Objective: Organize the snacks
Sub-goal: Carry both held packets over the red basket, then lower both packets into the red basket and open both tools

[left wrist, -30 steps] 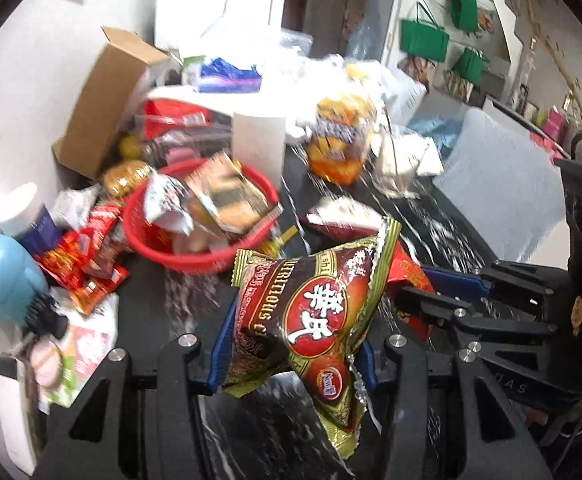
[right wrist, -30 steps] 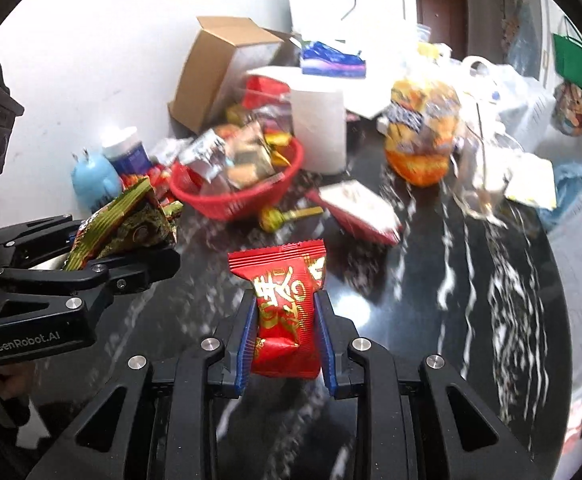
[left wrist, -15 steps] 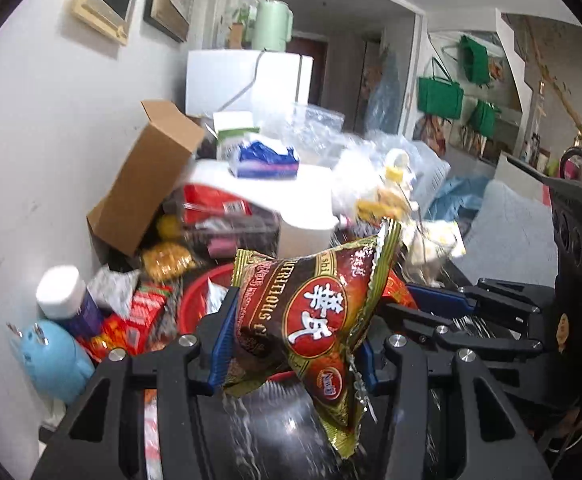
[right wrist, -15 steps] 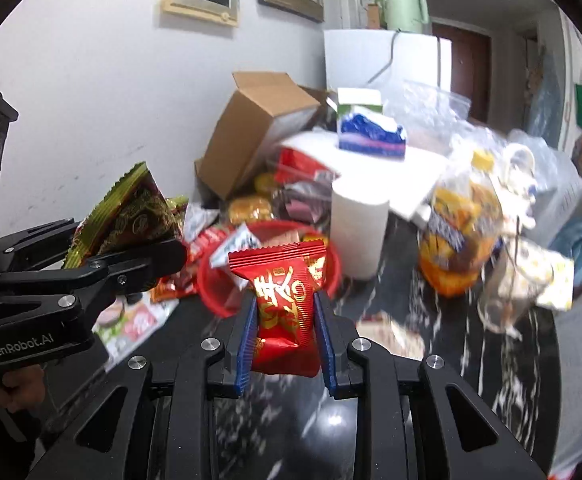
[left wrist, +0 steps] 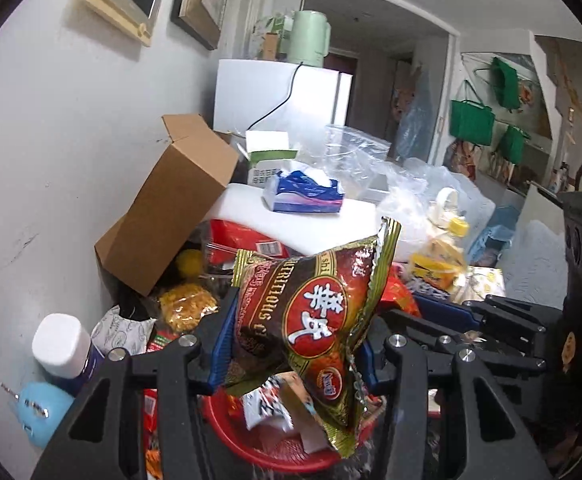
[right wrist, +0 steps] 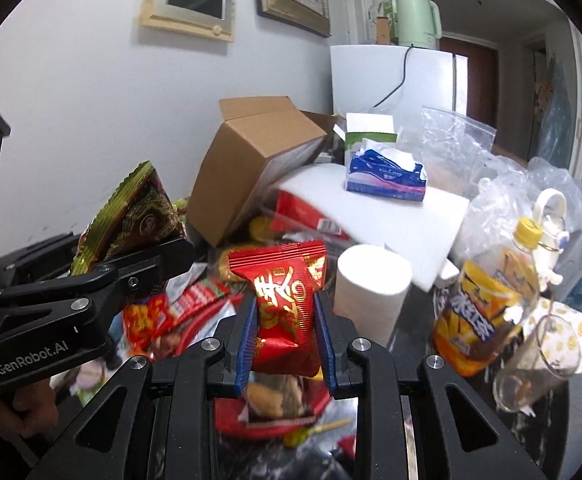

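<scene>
In my left wrist view, a white-capped bottle stands at lower left, with a tipped cardboard box above it against the wall. At centre my left gripper pinches a brown-and-gold snack bag, which hangs over a red basket of snacks at the bottom edge. A blue tissue pack lies on a white foam slab behind. Only this view shows green bags hanging at upper right.

In my right wrist view, my left gripper reaches in from the left edge with that same bag, seen edge-on. At centre my right gripper is pressed onto a small red snack packet above the basket. Only here do I see a white paper roll, an orange drink bottle and a clear glass further right.
</scene>
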